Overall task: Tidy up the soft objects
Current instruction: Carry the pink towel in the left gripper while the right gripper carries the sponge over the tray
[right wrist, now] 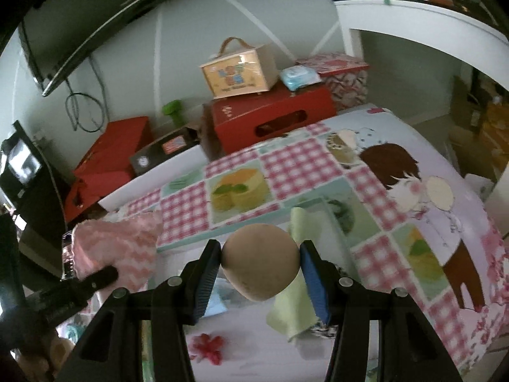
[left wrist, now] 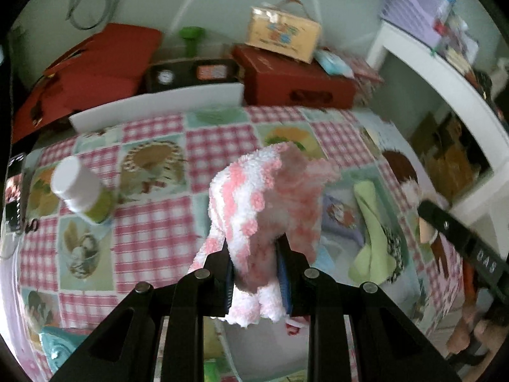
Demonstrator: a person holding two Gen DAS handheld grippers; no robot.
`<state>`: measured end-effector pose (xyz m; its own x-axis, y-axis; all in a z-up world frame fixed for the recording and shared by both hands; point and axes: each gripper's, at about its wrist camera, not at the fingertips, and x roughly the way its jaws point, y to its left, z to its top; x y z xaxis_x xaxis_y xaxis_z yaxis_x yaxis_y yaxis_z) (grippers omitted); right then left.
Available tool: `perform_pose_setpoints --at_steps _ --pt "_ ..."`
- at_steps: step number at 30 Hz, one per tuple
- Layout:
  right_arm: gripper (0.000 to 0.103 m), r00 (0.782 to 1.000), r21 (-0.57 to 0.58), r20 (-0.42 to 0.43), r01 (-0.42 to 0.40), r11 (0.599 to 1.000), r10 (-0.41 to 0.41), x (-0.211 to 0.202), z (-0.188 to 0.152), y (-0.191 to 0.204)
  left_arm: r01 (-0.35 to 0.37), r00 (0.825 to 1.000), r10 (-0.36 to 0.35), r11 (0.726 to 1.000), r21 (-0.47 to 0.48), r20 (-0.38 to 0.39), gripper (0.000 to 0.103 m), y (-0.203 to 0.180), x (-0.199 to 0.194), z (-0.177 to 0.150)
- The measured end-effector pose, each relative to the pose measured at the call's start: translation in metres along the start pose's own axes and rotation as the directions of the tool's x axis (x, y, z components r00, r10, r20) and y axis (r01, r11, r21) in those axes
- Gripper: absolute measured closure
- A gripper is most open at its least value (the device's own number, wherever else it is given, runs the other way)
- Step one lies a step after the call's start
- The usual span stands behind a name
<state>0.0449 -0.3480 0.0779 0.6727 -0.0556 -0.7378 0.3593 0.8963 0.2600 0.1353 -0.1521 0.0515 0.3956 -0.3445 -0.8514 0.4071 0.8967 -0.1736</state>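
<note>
My left gripper (left wrist: pixel 254 273) is shut on a fluffy pink-and-white sock (left wrist: pixel 254 203) and holds it above the checked tablecloth (left wrist: pixel 152 222). The sock also shows at the left of the right wrist view (right wrist: pixel 117 245). My right gripper (right wrist: pixel 259 270) is shut on a tan soft ball (right wrist: pixel 261 261) held above the table. A light green cloth (left wrist: pixel 372 232) lies on the table to the right of the sock and under the ball in the right wrist view (right wrist: pixel 296 315). The right gripper's arm (left wrist: pixel 461 242) shows at the right of the left wrist view.
A white-capped bottle (left wrist: pixel 79 191) lies on the table's left. Behind the table stand a red box (right wrist: pixel 270 121), a tan carry case (right wrist: pixel 238 70) and a red bag (left wrist: pixel 95 63). A white shelf (left wrist: pixel 445 73) is at right. A red flower (right wrist: pixel 206 347) lies near the front.
</note>
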Motion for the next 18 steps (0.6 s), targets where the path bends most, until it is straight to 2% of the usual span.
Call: perform_pose_setpoints --at_steps 7,18 --pt "0.047 0.999 0.003 -0.036 0.013 1.000 -0.013 0.013 -0.002 -0.009 -0.006 0.999 0.009 0.998 0.063 -0.048 0.079 -0.027 0.019 -0.008" --pt "0.047 0.993 -0.057 -0.120 -0.014 0.998 0.007 0.041 -0.014 0.007 -0.047 0.993 0.055 0.996 0.081 -0.100 0.079 -0.032 0.041 -0.016"
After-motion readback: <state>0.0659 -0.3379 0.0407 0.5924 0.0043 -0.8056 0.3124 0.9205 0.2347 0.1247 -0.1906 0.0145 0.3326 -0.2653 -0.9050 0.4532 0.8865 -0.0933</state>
